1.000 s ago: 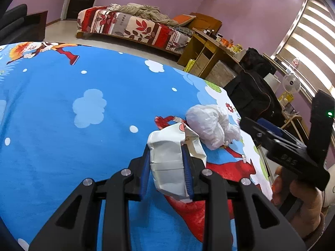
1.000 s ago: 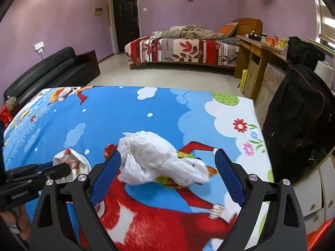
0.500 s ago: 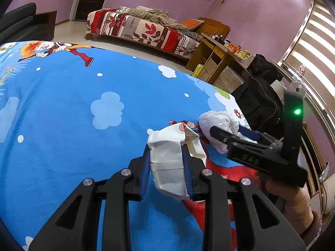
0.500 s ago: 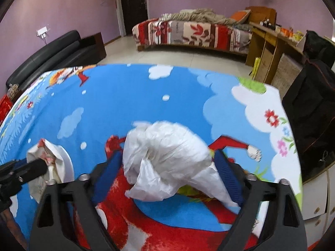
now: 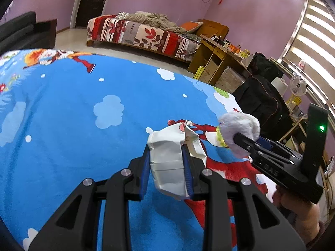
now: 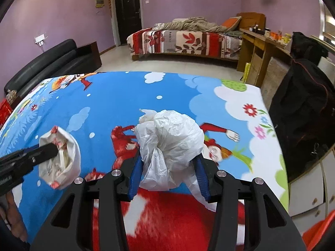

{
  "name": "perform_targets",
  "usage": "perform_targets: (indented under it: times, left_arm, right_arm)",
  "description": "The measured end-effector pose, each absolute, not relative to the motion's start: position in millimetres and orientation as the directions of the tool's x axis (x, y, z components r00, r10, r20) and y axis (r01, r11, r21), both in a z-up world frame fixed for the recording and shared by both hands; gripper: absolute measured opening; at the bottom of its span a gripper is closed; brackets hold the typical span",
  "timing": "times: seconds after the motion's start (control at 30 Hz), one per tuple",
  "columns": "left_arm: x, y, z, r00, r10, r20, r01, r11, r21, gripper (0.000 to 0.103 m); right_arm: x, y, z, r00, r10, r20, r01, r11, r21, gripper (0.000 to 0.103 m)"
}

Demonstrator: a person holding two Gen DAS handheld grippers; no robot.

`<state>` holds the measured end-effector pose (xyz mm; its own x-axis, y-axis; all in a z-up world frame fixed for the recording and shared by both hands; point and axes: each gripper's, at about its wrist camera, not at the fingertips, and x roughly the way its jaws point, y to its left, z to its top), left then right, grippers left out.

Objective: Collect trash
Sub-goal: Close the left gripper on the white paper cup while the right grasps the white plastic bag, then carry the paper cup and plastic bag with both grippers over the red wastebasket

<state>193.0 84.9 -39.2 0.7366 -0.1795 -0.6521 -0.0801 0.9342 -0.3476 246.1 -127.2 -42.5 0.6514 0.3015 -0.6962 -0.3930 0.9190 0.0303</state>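
Near the desk's right edge, the right gripper (image 6: 168, 172), wide open a second ago, is closing its jaws on the bag (image 6: 169, 144); left gripper (image 5: 166, 168) stays clamped on the carton (image 5: 167, 156).

two close wrist views, angled down, sharing blue mat (image 5: 83, 104)
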Motion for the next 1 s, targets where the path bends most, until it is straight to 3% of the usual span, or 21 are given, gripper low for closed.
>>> perform_targets:
  times: [0.57, 1.0]
  left_arm:
    - [139.4, 7.6, 3.7, 0.775, -0.111, -0.622, 0.016, 0.988, -0.156, 0.028]
    - [113.0, -22.0, 8.0, 0.769, -0.113, -0.630, 0.068, 0.993, -0.095, 0.028]
  right_arm:
    - [142.0, -201.1, 3.2, 0.752, 0.224, -0.620, -0.265, 0.964, 0.027, 0.044]
    - [101.9, -220.7, 0.8, 0.747, 0.229, -0.624, -0.271, 0.962, 0.029, 0.044]
